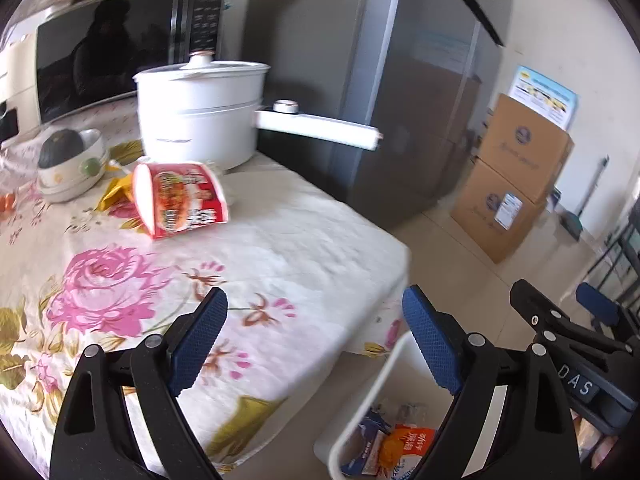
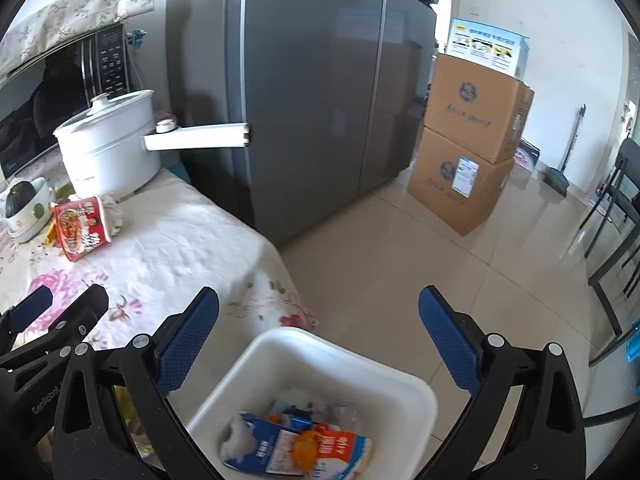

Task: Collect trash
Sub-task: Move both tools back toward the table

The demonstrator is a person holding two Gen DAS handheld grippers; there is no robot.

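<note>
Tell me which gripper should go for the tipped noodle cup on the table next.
Left, probably. The left gripper is open, empty and over the tablecloth, facing the noodle cup. The right gripper, also open, hangs over the white bin beside the table.

Bare tablecloth [image 1: 304, 240] lies open up to noodle cup [image 1: 180, 198]; pot [image 1: 200, 112] crowds behind

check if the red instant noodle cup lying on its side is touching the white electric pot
Cannot tell. In the left wrist view the red instant noodle cup lies just in front of the white electric pot, overlapping its base, so neither a gap nor contact shows.
</note>
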